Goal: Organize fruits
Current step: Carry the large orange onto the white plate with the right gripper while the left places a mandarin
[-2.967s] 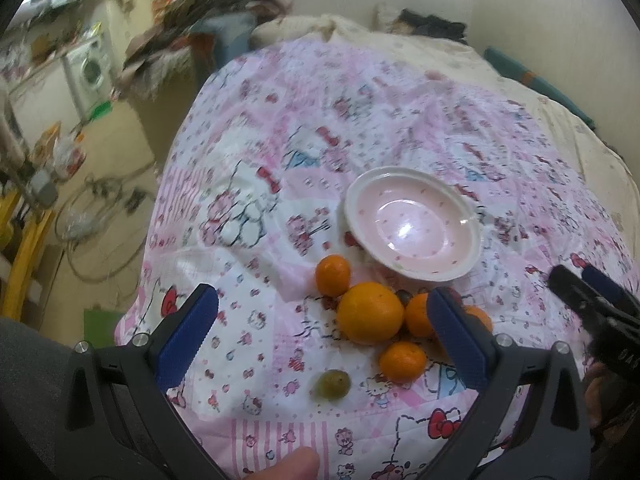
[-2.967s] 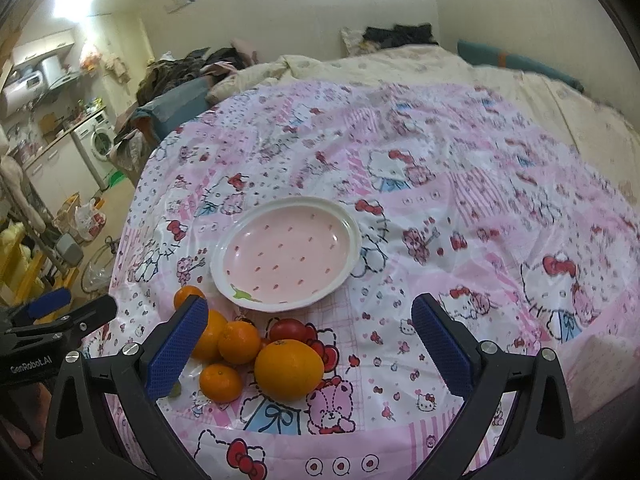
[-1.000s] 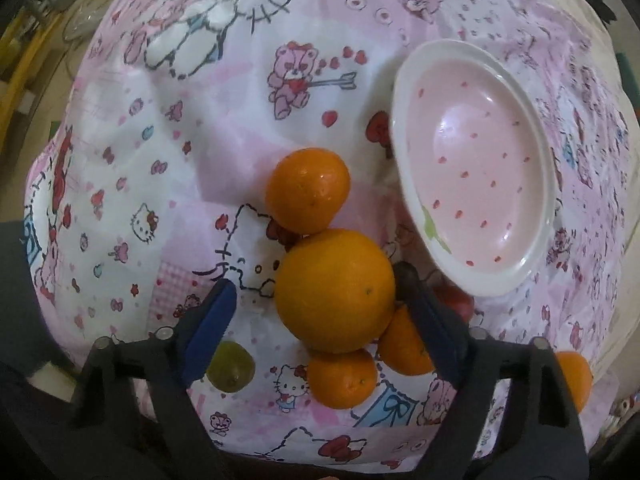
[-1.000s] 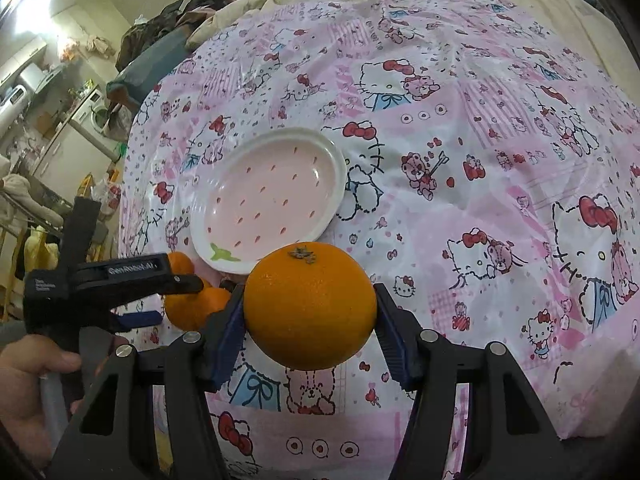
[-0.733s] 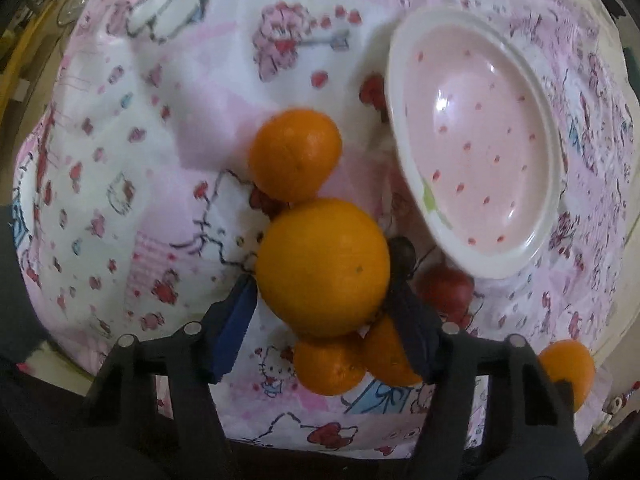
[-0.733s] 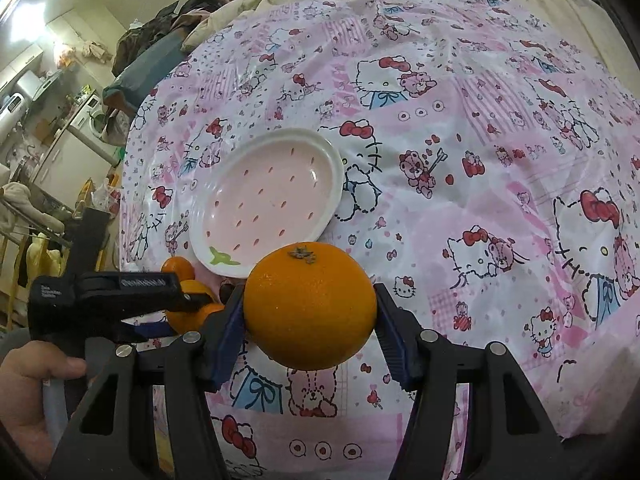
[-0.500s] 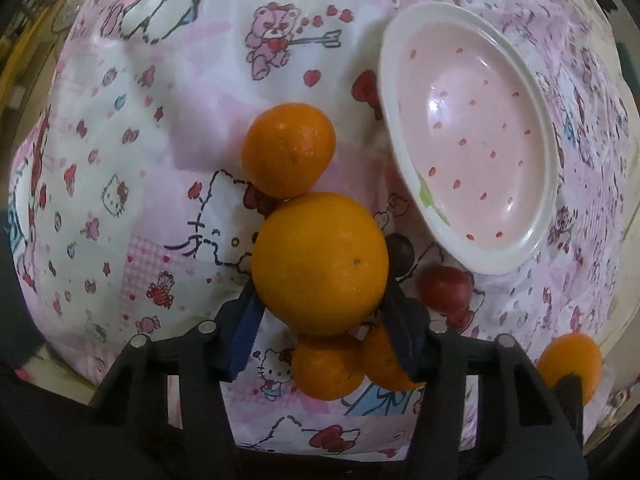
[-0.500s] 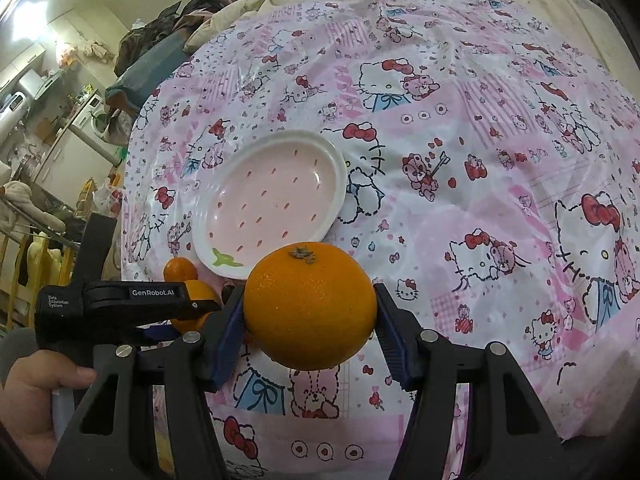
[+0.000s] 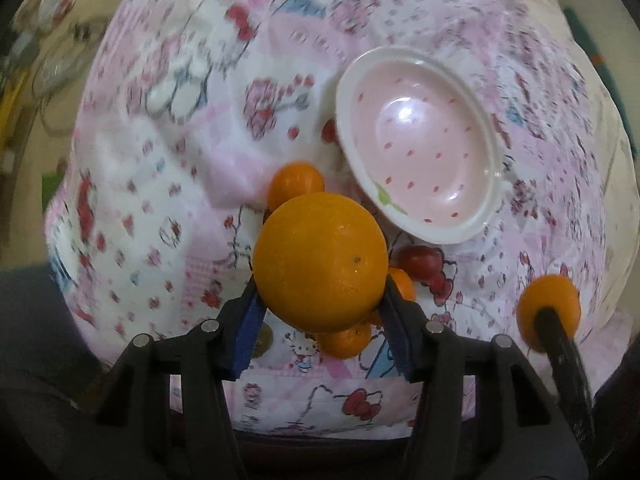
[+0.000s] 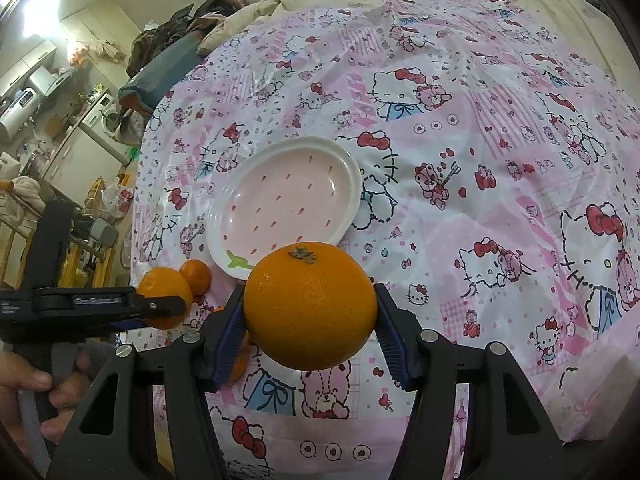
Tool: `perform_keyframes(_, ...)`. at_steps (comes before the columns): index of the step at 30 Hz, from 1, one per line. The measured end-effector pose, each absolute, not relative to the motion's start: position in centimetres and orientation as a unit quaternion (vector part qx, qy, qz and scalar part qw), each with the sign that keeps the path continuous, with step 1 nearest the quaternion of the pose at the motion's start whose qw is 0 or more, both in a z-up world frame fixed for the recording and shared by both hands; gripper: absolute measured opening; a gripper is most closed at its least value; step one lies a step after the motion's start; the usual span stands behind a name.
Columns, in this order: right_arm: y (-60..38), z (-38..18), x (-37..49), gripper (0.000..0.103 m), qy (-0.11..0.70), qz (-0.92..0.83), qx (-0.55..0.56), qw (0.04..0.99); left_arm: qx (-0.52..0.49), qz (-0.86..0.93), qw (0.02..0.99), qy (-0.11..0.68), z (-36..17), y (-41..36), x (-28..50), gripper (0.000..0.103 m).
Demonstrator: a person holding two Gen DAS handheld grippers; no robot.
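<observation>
My left gripper (image 9: 320, 280) is shut on a large orange (image 9: 320, 260), held up off the pink cartoon-print cloth (image 9: 168, 168). Under it lie small mandarins (image 9: 296, 184), a red fruit (image 9: 418, 260) and a partly hidden green one (image 9: 262, 338). The pink plate (image 9: 440, 236) with a white rim sits just beyond, with nothing in it. My right gripper (image 10: 310, 304) is shut on another large orange (image 10: 310, 304), stem up, hovering in front of the plate (image 10: 288, 208). In the right wrist view the left gripper (image 10: 160, 304) and its orange (image 10: 162, 284) show at the left.
The cloth (image 10: 480, 160) covers a bed and drops off at the near and left edges. A hand (image 10: 28, 380) grips the left tool's handle. Kitchen furniture and a washing machine (image 10: 100, 116) stand on the floor at far left.
The left gripper's jaws closed on the large orange and lifted it off the cloth, away from the small fruits. The right gripper stayed still with its orange.
</observation>
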State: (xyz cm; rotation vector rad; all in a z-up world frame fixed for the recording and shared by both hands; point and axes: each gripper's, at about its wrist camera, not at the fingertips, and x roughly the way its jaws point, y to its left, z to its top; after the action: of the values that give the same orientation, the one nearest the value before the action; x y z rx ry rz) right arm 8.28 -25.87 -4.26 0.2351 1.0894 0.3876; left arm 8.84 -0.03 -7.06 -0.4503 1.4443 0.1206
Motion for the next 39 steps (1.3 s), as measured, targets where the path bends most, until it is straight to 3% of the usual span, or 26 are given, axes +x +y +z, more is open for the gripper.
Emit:
perform_keyframes(7, -26.1, -3.3, 9.8, 0.062, 0.507, 0.188, 0.104, 0.835, -0.103, 0.046, 0.785, 0.610, -4.2, 0.7, 10.1, 0.051)
perform_keyframes(21, -24.0, -3.3, 16.1, 0.062, 0.501, 0.207, 0.076, 0.837, -0.070, 0.021, 0.793, 0.604, -4.8, -0.2, 14.7, 0.051)
perform_keyframes(39, -20.8, -10.7, 24.6, 0.063, 0.574, 0.232, 0.048, 0.783, -0.052, 0.020, 0.777, 0.627, -8.8, -1.2, 21.1, 0.051)
